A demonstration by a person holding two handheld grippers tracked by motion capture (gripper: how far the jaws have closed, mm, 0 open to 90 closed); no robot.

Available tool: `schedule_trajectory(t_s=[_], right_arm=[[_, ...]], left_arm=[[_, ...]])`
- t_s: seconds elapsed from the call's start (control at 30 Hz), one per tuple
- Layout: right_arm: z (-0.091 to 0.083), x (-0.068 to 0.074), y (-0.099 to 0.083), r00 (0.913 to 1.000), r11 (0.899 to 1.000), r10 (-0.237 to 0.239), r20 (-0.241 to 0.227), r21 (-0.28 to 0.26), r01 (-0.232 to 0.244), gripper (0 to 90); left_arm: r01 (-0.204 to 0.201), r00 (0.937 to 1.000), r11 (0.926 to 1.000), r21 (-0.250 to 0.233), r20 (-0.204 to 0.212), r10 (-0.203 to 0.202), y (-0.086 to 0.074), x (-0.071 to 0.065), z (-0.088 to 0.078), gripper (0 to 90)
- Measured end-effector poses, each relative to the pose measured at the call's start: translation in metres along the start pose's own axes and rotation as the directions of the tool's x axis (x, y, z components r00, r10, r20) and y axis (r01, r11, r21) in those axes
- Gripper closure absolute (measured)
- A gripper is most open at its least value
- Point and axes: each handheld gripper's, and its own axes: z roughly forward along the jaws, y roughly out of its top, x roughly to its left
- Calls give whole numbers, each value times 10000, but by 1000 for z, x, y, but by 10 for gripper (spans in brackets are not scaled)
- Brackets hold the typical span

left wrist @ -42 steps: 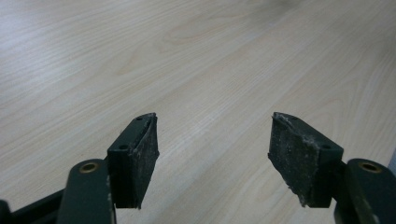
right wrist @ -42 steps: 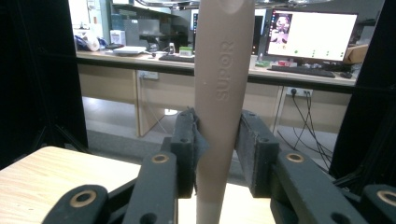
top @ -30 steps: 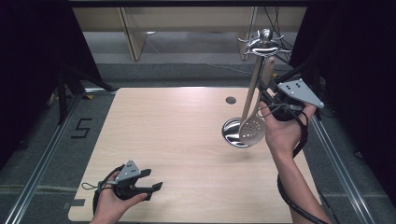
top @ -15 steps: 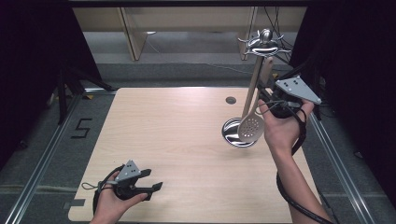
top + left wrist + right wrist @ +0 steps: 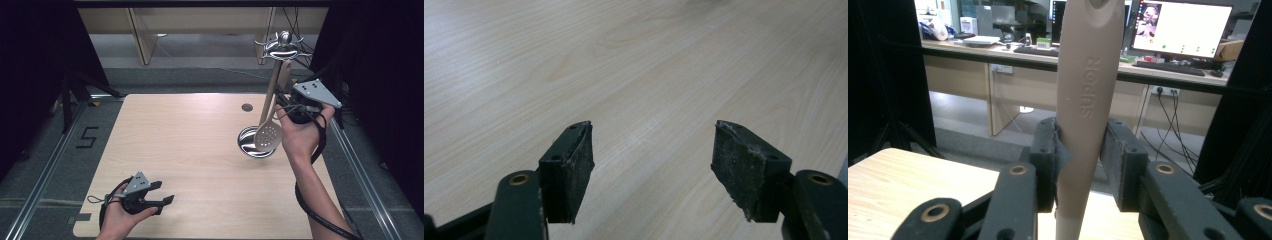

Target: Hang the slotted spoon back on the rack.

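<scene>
A beige-handled slotted spoon (image 5: 267,136) hangs upright beside a metal utensil stand (image 5: 283,45), its perforated head over the stand's round base (image 5: 246,145). My right gripper (image 5: 281,102) is at the table's right side, shut on the spoon's handle; in the right gripper view both pads press on the handle (image 5: 1083,95), which bears raised lettering. My left gripper (image 5: 165,192) rests near the table's front left corner. Its jaws stand open over bare wood, with nothing between the fingertips (image 5: 569,160).
The light wooden table (image 5: 175,140) has a small round cable hole (image 5: 247,107) near its back edge. Dark curtains flank both sides. Beyond the table are desks with a lit monitor (image 5: 1180,25).
</scene>
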Motion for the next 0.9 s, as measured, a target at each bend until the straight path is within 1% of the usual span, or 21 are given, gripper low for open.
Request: schedule_trajectory(t_s=[0.13, 0.17, 0.2, 0.23, 0.3, 0.33, 0.43, 0.47, 0.5, 0.57, 0.6, 0.63, 0.67, 0.7, 0.77, 0.8, 0.83, 0.87, 0.9], right_arm=[[1, 0, 0, 10000, 10000, -18, 4, 9, 17, 691], [1, 1, 0, 10000, 10000, 91, 34, 35, -91, 691], [1, 1, 1, 10000, 10000, 80, 28, 37, -80, 690], [2, 0, 1, 10000, 10000, -65, -17, 36, 66, 688], [2, 1, 1, 10000, 10000, -71, -15, 23, 71, 682], [2, 1, 0, 9999, 9999, -121, -40, -77, 121, 677], [-2, 1, -1, 9999, 9999, -91, -100, -99, 90, 602], [-4, 2, -3, 9997, 9998, -109, -200, -140, 106, 571], [-6, 1, -5, 9996, 9998, -133, -244, -158, 130, 534], [-12, 2, -13, 9994, 9998, -120, -326, -140, 115, 478], [-19, 1, -25, 9990, 9998, -201, -404, -89, 198, 436], [-19, 1, -25, 9990, 9998, -201, -404, -89, 198, 436], [-23, 1, -32, 9989, 9999, -48, -457, 153, 55, 427], [-25, -1, -39, 9982, 9997, -138, -588, 177, 149, 423], [-32, -3, -54, 9975, 9987, 18, -710, 503, 18, 412], [-35, -5, -63, 9966, 9972, 82, -815, 745, -22, 408], [-38, -5, -68, 9962, 9963, 169, -849, 858, -96, 407], [-40, -8, -75, 9949, 9957, 80, -1005, 923, 13, 405], [-43, -9, -83, 9940, 9932, 340, -1043, 1143, -220, 402]], left_arm=[[-1, 10000, 10000, 4, 2, 1, 0, 0, 0, 322], [6, 10000, 10000, 36, -11, -6, 0, 0, 0, 322], [1, 10000, 10000, 34, -11, -1, 0, 0, 0, 322], [-3, 10000, 10000, 4, 4, 3, 0, 0, 0, 322], [-8, 10000, 10000, 13, 7, 8, 0, 0, 0, 322], [-12, 10000, 10000, 17, 6, 12, 0, 0, 0, 322], [11, 10000, 10000, -14, -43, -11, 0, -1, -1, 322], [0, 10000, 10000, -30, -41, 0, 0, 0, -1, 322], [-155, 9998, 9998, 106, -115, 156, 0, 1, -2, 322], [-137, 9998, 9999, 86, -109, 138, 0, 1, -2, 322], [-26, 10000, 10000, 1, -91, 26, 0, 0, -2, 322], [-122, 9999, 9999, 94, -119, 124, 0, 1, -2, 322], [-57, 10000, 10000, 78, -51, 57, 0, 0, -2, 322], [-11, 10000, 10000, 36, -10, 11, 0, 0, -1, 322], [-35, 10000, 10000, -58, -16, 34, -1, -1, 1, 322], [193, 9998, 9998, -104, -20, -193, -2, -2, 2, 322], [56, 10000, 10000, -63, -69, -57, -1, -2, 1, 321], [-32, 10000, 10000, -40, -68, 31, -1, -1, 1, 322], [163, 9999, 9998, -60, -52, -163, -1, -2, 1, 321]])
